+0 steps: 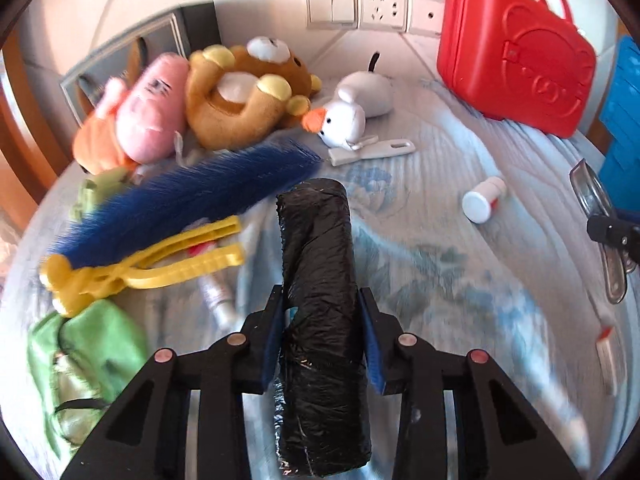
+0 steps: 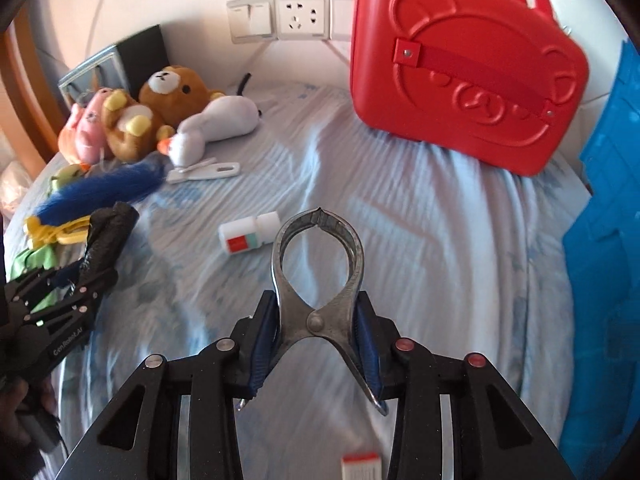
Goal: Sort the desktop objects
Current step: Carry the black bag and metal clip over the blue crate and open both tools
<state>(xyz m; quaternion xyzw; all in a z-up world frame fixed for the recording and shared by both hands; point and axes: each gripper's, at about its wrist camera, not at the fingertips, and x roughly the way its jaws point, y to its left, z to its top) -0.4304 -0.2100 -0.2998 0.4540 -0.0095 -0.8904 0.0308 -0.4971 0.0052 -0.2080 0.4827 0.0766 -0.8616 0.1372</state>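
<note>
L gripper (image 1: 322, 344) is clamping a black roll of bin bags (image 1: 320, 300) round its middle, holding it above the blue bedsheet (image 1: 460, 272). Roll's looking soft and light, plastic probably slippery, so a mid-body pinch w/ pads squeezing in is suiting it. R gripper (image 2: 316, 344) is gripping metal pliers (image 2: 318, 280) at the pivot, ring-shaped head pointing fwd, also off the sheet. Pliers: stiff, prob heavier, smooth steel, so could be twisting in the pads. Pill bottle (image 2: 250, 234) is lying just beyond. Red case (image 2: 464, 76) is standing at the back. Handle ends are cut off behind the fingers; plush pile (image 1: 224, 96) is blurring.
</note>
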